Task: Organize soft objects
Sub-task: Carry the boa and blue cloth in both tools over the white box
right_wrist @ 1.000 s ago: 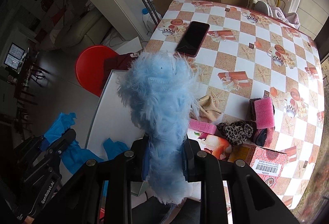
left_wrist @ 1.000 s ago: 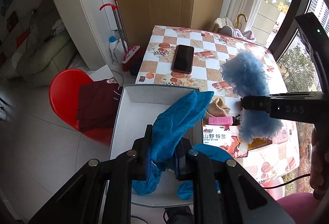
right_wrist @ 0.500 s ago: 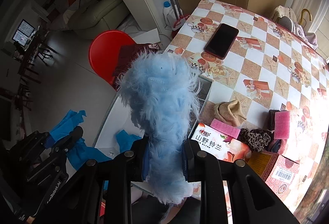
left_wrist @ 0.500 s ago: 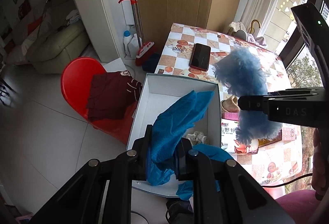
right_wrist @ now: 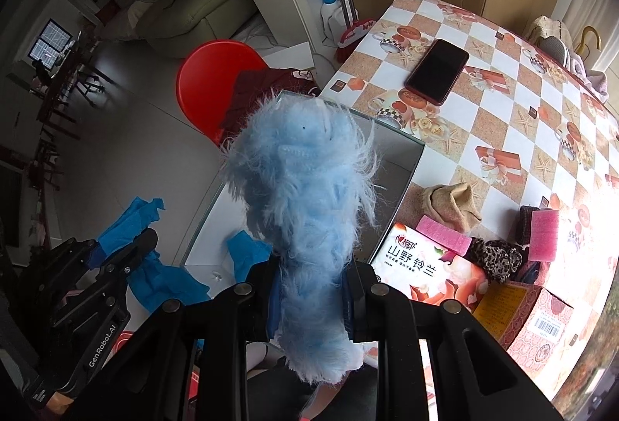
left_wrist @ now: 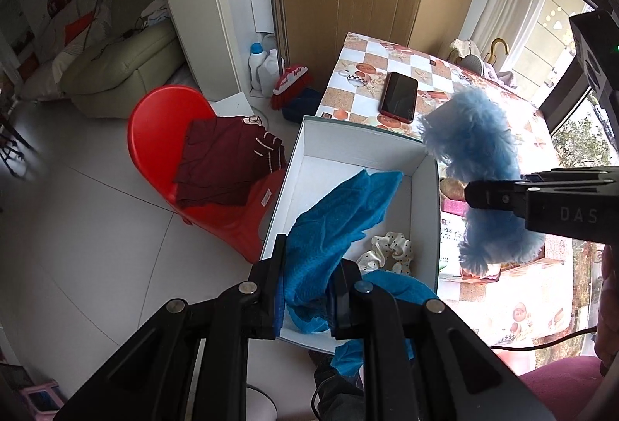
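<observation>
The left gripper (left_wrist: 307, 289) is clamping a blue cloth (left_wrist: 340, 219) between its fingers (left_wrist: 276, 278), holding it over the near end of an open white box (left_wrist: 305, 150). Part of the cloth is rising above the fingers, and part is draping down into the box and over its near edge. A white polka-dot scrunchie (left_wrist: 389, 250) is lying on the box floor, just beside the cloth.

The right gripper (right_wrist: 309, 299) is gripping a fluffy light-blue duster-like item (right_wrist: 305, 196), its fingers (right_wrist: 354, 295) closing narrowly on the lower portion, so that the fluff is standing up above them and hanging below. In the left wrist view this item (left_wrist: 479, 173) is sitting over the right wall of the box.

On the checkered surface (right_wrist: 503, 53) are resting a dark phone (right_wrist: 437, 71), a tan knitted piece (right_wrist: 452, 206), two pink sponges (right_wrist: 443, 233), a leopard-print fabric item (right_wrist: 493, 258) and a tissue pack (right_wrist: 421, 266). A red chair (left_wrist: 170, 134) carrying folded maroon clothing (left_wrist: 224, 165) is standing beside the box.
</observation>
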